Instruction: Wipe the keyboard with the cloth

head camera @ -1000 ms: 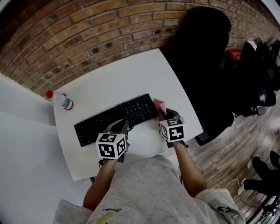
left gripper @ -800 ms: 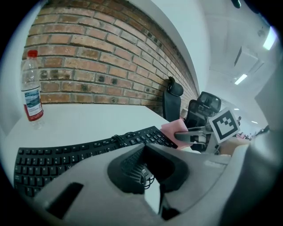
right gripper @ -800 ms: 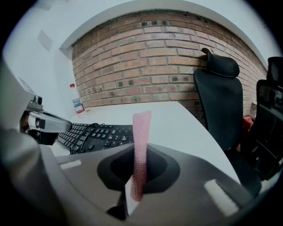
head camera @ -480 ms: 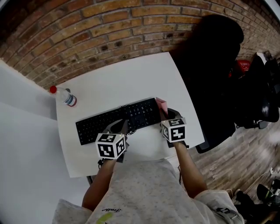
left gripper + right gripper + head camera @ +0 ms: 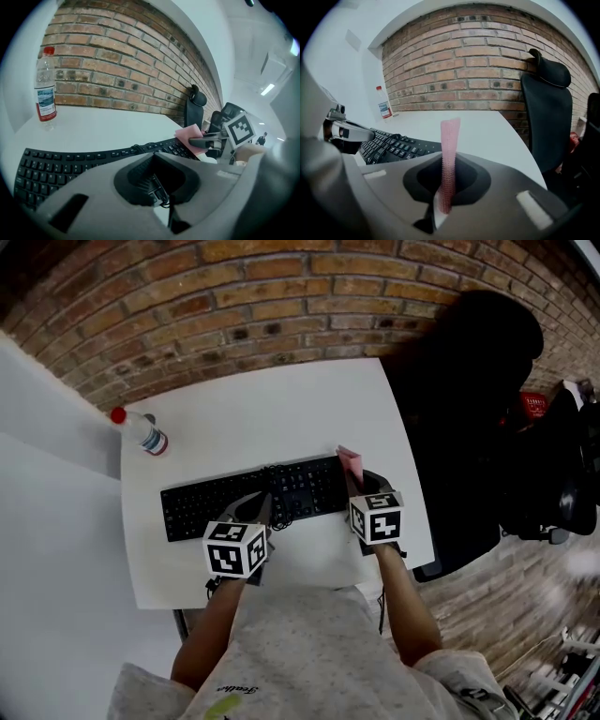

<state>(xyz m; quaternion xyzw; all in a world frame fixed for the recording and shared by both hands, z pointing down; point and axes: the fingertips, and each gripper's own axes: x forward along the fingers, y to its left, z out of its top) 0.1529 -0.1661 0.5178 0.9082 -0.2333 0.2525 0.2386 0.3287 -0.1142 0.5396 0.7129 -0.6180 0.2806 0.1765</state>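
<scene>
The right gripper (image 5: 444,206) has its jaws pressed together on a pink cloth (image 5: 450,150), which stands up from the pinch as a thin, upright strip, seen edge-on in the right gripper view. In the head view that cloth sits at the right end of the black keyboard (image 5: 234,502), just over its far right corner; whether it touches the keys cannot be told. The left gripper (image 5: 169,218) has its jaws closed against each other with nothing between them, and its tips lie over the near edge of the keyboard, about the middle of its length. The two grippers are well apart, one at the keyboard's middle and one at its right end. The keyboard lies across a white table (image 5: 281,409), nearer the person than the wall. A clear bottle (image 5: 141,432) with a red cap and a label stands at the table's far left corner. A black chair (image 5: 546,108) stands right of the table, and a brick wall (image 5: 478,70) runs along the far side
</scene>
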